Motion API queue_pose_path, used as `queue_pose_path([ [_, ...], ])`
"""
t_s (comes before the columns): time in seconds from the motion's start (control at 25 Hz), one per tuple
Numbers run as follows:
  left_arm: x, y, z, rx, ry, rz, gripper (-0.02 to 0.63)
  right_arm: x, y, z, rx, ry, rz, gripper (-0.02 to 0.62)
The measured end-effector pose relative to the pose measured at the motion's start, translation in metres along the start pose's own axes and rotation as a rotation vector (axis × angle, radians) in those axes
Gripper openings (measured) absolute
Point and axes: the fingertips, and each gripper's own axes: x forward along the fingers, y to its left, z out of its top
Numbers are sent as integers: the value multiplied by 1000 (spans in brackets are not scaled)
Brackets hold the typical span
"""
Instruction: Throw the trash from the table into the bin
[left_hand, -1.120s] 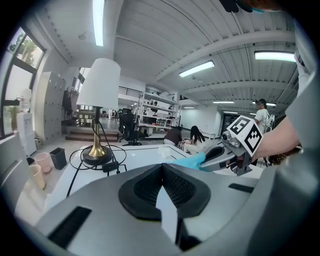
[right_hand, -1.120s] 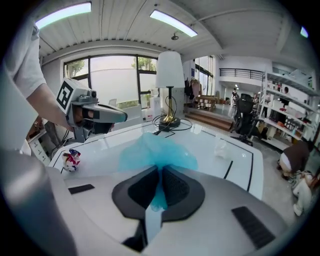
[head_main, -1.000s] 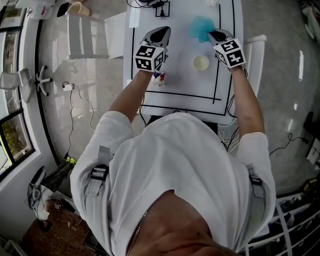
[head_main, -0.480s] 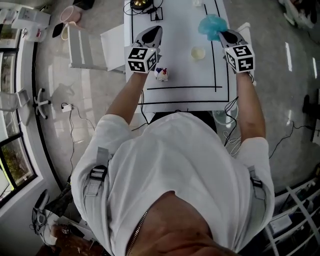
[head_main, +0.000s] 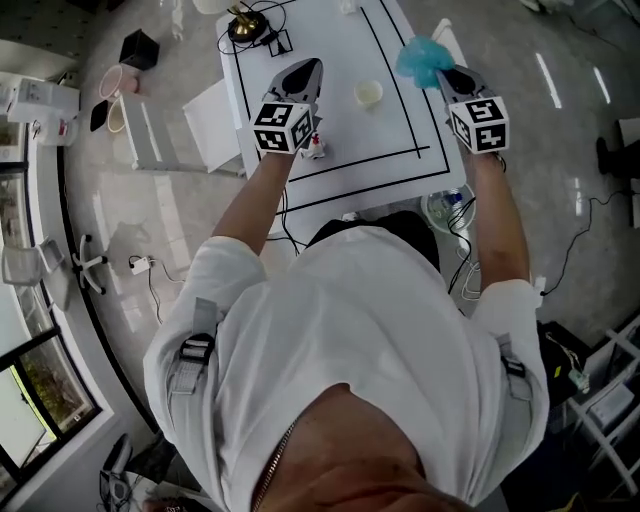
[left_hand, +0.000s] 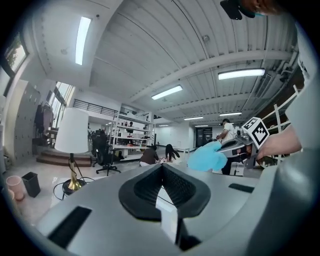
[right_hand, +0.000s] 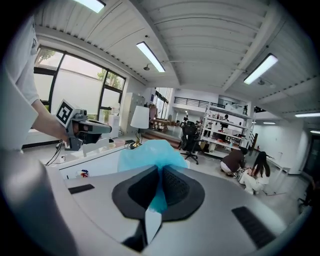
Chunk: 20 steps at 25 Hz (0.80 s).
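Table (head_main: 385, 140) holds two scraps (head_main: 368, 93) (head_main: 315, 150); right hand-held gripper (head_main: 440, 72) clamps one blue wad (head_main: 417, 60).

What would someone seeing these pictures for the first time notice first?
Most likely the bright blue crumpled wad, clamped in the right tongs at the right edge of the white table. Next come the left tongs, shut and empty above the table. A small colourful wrapper lies on the tabletop near them, and a pale round item sits toward the middle.
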Motion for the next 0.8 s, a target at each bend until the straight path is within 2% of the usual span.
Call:
queue_pose_path([
  [0.2, 11, -44, 6, 13, 0, -74, 11, -50, -22, -12, 23, -4, -81, 6],
  [0.36, 21, -97, 5, 22, 4, -128, 11, -102, -41, -36, 39, 7, -135, 6],
  [0.6, 31, -200, -6, 25, 14, -189, 11, -194, -67, -100, 77, 44, -186, 6],
  [0.8, 31, -288, -34, 22, 59, -226, 11, -264, -78, -167, 117, 99, -195, 6],
])
